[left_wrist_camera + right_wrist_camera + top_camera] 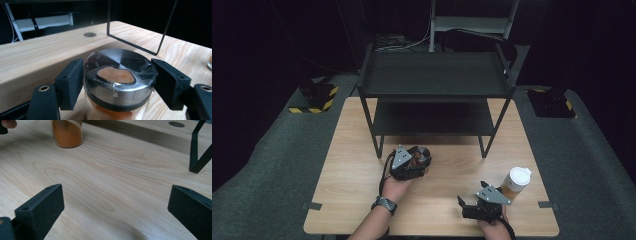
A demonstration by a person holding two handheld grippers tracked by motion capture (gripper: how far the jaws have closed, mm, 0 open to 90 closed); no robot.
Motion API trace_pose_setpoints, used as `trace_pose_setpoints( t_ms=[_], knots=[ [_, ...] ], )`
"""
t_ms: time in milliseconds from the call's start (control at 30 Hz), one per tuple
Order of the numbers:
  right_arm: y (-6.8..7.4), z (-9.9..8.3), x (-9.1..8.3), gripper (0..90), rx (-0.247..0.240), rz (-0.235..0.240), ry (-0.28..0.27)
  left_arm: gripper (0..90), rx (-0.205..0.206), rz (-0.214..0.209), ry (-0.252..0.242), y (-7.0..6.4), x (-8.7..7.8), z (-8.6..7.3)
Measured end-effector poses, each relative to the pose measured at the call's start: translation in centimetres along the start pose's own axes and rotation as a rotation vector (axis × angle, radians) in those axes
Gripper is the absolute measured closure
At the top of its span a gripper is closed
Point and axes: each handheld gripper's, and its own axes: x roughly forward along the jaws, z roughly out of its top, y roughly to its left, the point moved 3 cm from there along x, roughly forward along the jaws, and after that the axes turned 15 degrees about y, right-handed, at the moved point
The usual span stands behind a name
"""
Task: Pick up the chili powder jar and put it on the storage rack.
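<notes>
High view: a pale wood table stands on grey floor in a dark room, with a black shelf at its far side. The left gripper holds a jar near the shelf's leg. The right gripper rests near a white-capped bottle.

Left gripper view: both jaws flank the jar's steel lid, touching or nearly so; orange powder shows inside; no label is readable.

Right gripper view: the jaws are spread wide, holding nothing.
</notes>
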Motion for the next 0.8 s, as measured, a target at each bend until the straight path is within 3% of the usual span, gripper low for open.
trace_pose_setpoints(
  t_ms=[367, 567, 800],
  knots=[
    [0.0, 0.0, 0.0, 0.0, -0.001, -0.002, -0.002, 34.9, 0.011, 0.014, -0.014, -0.3, -0.1, -0.3],
    [0.0, 0.0, 0.0, 0.0, 0.0, -0.001, -0.002, 35.0, -0.025, -0.004, -0.026, -0.3, -0.5, -0.5],
    [0.0, 0.0, 0.0, 0.0, 0.001, 0.0, -0.003, 34.9, -0.03, -0.004, -0.051, -0.3, -1.7, -0.4]
  ],
)
